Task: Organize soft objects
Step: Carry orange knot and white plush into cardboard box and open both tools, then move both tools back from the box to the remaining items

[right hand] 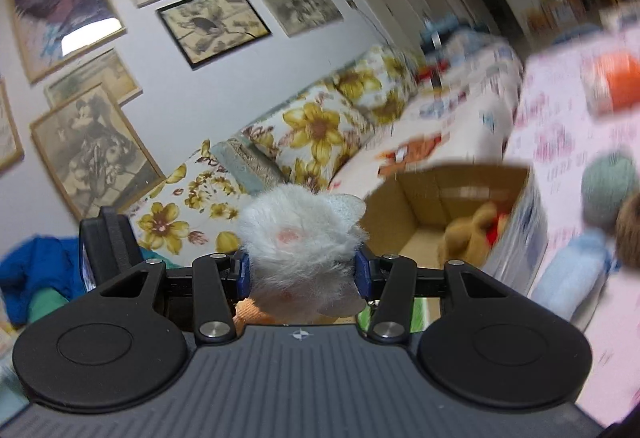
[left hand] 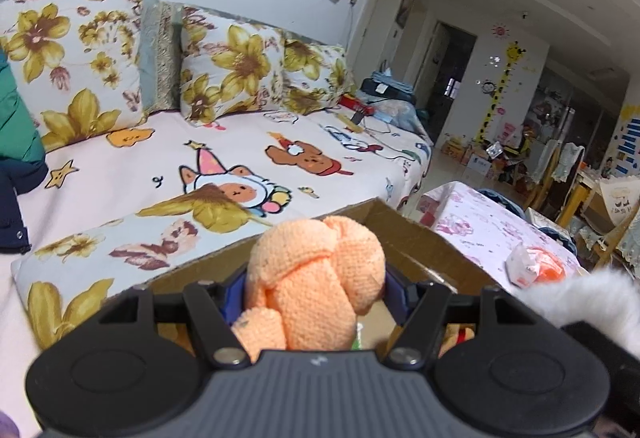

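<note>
The left gripper [left hand: 316, 288] squeezes the orange knitted toy [left hand: 316, 274] above the cardboard box [left hand: 416, 238], the right gripper [right hand: 303, 272] pinches the white fluffy toy [right hand: 300, 246]; both seem light, compressible, best held mid-body.

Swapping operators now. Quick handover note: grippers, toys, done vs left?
Left gripper: shut on the orange knitted toy, held above the cardboard box.
Right gripper: shut on the white furry toy, just short of the box.
Done: a tan plush already lies in the box.
Left: drop both held toys in, then collect the grey-green ball, light blue plush and brown plush from the pink-patterned table.
</note>
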Demonstrator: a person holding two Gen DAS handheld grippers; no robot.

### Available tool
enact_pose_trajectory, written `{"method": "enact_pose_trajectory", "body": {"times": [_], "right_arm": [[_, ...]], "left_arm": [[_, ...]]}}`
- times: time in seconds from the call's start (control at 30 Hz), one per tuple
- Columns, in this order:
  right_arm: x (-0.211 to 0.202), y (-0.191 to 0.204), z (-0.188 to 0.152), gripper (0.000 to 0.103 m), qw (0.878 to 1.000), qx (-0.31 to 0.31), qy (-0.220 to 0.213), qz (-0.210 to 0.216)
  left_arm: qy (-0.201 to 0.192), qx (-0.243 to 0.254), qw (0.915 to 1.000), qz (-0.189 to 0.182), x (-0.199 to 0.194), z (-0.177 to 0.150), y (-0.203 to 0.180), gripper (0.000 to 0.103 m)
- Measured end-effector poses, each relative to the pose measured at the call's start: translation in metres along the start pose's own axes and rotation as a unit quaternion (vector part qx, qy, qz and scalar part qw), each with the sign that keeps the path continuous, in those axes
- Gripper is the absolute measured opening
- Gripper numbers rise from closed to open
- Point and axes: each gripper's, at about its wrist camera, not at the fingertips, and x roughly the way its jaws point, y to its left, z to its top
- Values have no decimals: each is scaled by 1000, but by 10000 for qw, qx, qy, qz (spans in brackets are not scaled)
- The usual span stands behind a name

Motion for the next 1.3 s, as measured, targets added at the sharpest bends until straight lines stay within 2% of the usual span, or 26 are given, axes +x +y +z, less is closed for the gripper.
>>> {"method": "enact_pose_trajectory", "body": {"times": [0.1,0.23,0.43,0.63,0.73,0.77,0.8,1.07,1.3], "right_arm": [[0,-3,1,60,9991,403,17,100],[1,2,-1,60,9991,370,62,187],[12,-6,-7,61,9988,201,371,-245],[3,1,-12,77,9968,-257,550,-512],[-5,6,-13,100,9954,-545,528,-582],[-9,9,-13,103,9948,-646,491,-610],[-12,9,-12,102,9944,-731,451,-622],[-51,2,-4,102,9842,-1262,-55,-1240],[-70,-10,-2,102,9752,-1349,-221,-1739]], "left_arm": [[-6,-10,10000,-3,0,-1,1,66],[6,3,10000,21,1,-2,2,67],[64,-60,9999,135,2,0,6,68],[29,102,9997,232,1,-2,1,70],[-105,217,9992,306,-2,-1,-2,81],[-155,243,9991,318,-4,-1,-3,87],[-201,262,9989,321,-6,-1,-4,91],[-477,480,9977,-19,-18,-5,-19,92],[-637,704,9952,-239,-27,-13,-37,95]]}}
